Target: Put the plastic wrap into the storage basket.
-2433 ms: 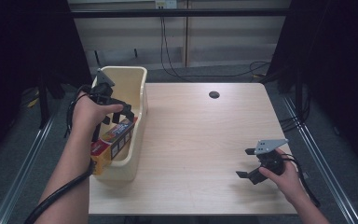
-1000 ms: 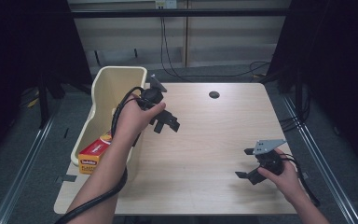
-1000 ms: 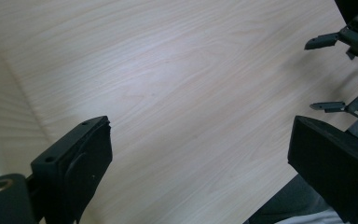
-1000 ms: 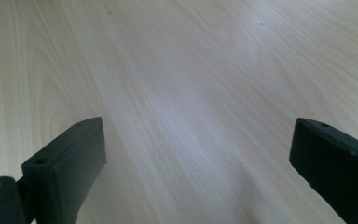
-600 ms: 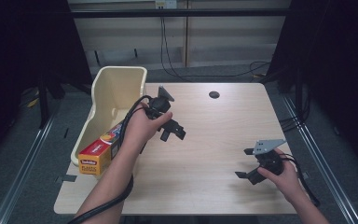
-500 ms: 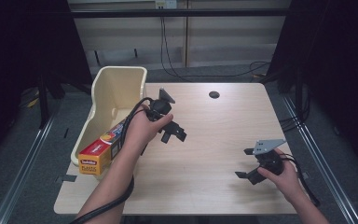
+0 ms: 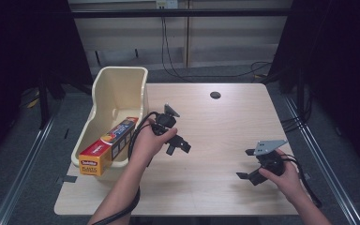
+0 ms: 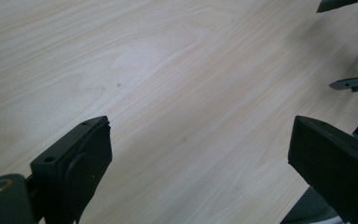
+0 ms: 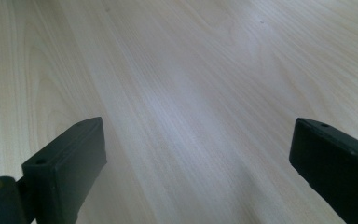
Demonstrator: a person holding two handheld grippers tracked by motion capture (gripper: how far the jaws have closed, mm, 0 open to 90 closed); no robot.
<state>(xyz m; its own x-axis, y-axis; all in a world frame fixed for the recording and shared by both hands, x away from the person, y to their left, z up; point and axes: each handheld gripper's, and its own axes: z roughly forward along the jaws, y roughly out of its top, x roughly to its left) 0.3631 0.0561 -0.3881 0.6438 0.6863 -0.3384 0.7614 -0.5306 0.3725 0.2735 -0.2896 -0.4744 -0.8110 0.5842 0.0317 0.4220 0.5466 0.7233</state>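
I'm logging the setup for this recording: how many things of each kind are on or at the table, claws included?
Claws: 2, the left claw and the right claw, both open and holding nothing
Cream bins: 1, the bin at the table's left edge
Long boxes: 1, the box lying in the bin, one end jutting over its near rim
Total: 4

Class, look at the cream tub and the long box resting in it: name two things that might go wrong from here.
The box lies tilted with one end sticking out over the tub rim; a knock might tip it out. The tub overhangs the table's left edge and might slide off. The left tool is open and holds nothing.
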